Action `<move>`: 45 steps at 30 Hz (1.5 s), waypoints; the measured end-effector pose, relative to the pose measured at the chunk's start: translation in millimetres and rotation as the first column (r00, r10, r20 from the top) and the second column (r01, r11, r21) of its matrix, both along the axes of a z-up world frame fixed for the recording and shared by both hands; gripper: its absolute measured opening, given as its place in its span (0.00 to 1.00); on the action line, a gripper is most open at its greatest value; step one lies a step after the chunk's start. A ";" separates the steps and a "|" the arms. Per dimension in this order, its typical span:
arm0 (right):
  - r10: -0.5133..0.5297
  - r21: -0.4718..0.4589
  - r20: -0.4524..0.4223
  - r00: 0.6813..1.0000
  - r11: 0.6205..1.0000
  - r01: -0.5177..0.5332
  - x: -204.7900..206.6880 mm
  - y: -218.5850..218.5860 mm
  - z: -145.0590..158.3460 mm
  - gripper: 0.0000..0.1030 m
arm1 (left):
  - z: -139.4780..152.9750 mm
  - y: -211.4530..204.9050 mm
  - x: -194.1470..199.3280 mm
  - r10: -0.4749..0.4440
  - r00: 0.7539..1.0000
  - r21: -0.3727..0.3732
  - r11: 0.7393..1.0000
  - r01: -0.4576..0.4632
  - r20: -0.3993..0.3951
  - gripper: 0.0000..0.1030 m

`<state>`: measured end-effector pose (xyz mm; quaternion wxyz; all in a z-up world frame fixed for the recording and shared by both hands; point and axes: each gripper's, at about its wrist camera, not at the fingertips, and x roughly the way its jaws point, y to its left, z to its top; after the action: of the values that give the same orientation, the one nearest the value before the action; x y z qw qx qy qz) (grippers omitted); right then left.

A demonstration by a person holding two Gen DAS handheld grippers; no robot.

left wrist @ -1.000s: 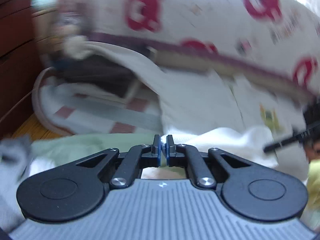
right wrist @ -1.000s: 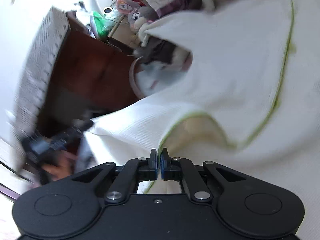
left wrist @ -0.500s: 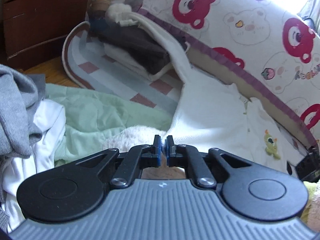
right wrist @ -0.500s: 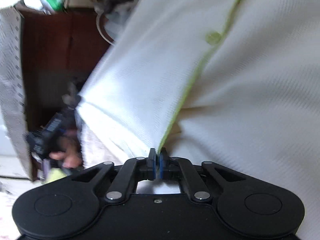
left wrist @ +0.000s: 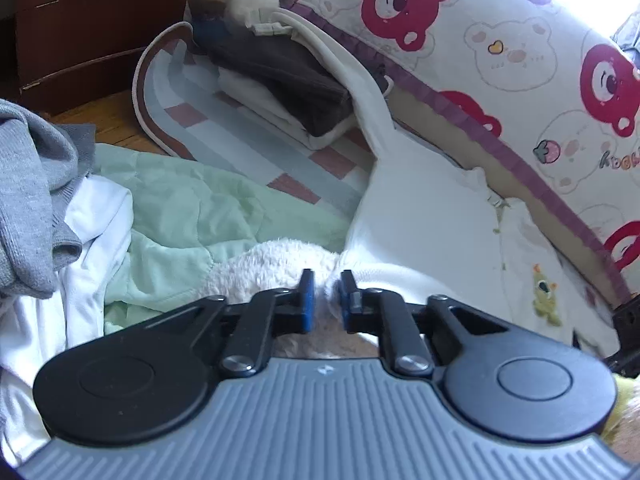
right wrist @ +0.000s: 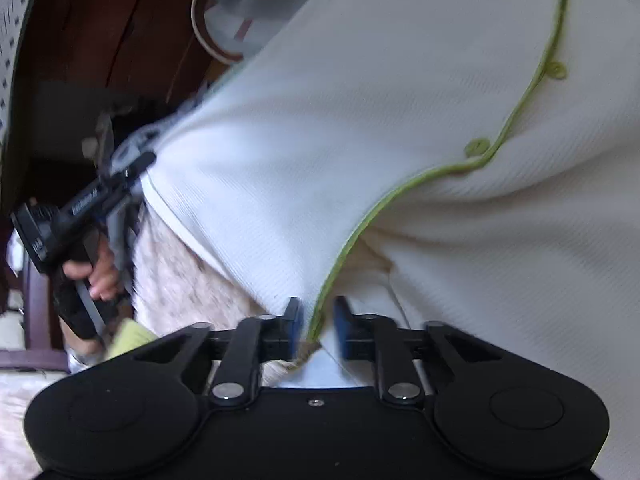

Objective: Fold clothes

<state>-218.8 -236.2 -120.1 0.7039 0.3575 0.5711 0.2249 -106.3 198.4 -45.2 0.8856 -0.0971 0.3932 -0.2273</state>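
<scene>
Bear-print bedding (left wrist: 500, 40) backs the bed where the white garment (left wrist: 420, 220) lies spread beside a folded pile (left wrist: 288, 92). Left gripper (left wrist: 324, 292) and right gripper (right wrist: 316, 320) each stand slightly parted around the garment's edge, so it looks just laid down; next, regrip a side to fold.

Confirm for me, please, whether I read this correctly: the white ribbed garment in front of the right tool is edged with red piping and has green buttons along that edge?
Not quite: the piping is green, not red. The right wrist view shows the white ribbed garment edged with thin green piping, running down between the fingers of the right tool, with the green buttons beside it as you said.
</scene>
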 end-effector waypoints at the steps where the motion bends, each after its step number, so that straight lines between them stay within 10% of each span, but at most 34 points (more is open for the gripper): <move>1: -0.004 -0.010 0.022 1.000 1.000 0.004 0.2 -3.0 7.7 0.54 | 5.1 3.5 -0.1 0.015 1.000 0.002 1.000 -0.015 0.018 0.33; 9: -0.149 -0.183 0.149 0.978 0.967 0.176 27.3 -67.7 68.0 0.54 | 40.0 -22.1 27.4 -0.076 0.988 0.020 0.997 0.074 0.136 0.40; 13: -0.217 -0.425 0.257 0.942 0.850 0.312 58.1 -127.4 87.8 0.54 | 43.2 -91.9 61.6 -0.225 0.965 0.037 0.974 0.222 0.134 0.48; 17: -0.265 -0.607 0.355 0.897 0.664 0.436 96.6 -193.2 97.4 0.54 | 44.6 -177.3 108.3 -0.400 0.913 0.023 0.916 0.400 0.083 0.54; 20: -0.377 -0.585 0.355 0.855 0.624 0.518 131.1 -236.1 89.6 0.54 | 39.1 -262.8 134.1 -0.521 0.848 0.186 0.846 0.500 0.093 0.53; 30: -0.598 -0.555 0.339 0.726 0.496 0.668 195.8 -326.1 -13.6 0.54 | -64.7 -421.9 213.4 -0.678 0.719 0.312 0.723 0.617 0.149 0.54; 37: -0.652 -0.483 0.266 0.710 0.547 0.683 215.4 -363.1 -57.6 0.55 | -102.1 -466.9 277.3 -0.651 0.757 0.227 0.745 0.627 0.048 0.54; 38: -0.639 -0.477 0.287 0.713 0.550 0.685 215.5 -363.0 -58.1 0.50 | -107.2 -470.1 283.4 -0.637 0.770 0.213 0.758 0.616 0.040 0.54; 39: -0.612 -0.467 0.339 0.715 0.550 0.692 214.4 -360.5 -54.6 0.09 | -112.8 -472.9 288.4 -0.622 0.782 0.203 0.771 0.604 0.033 0.54; 45: -0.442 -0.589 0.459 0.771 0.499 0.636 222.6 -345.1 -47.0 0.11 | -141.1 -482.1 307.5 -0.538 0.842 0.219 0.828 0.516 0.047 0.54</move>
<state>3.8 -581.3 -167.0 0.8842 0.1837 0.3765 -0.2067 201.1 -283.7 -186.3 0.8132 0.1160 0.3773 -0.4276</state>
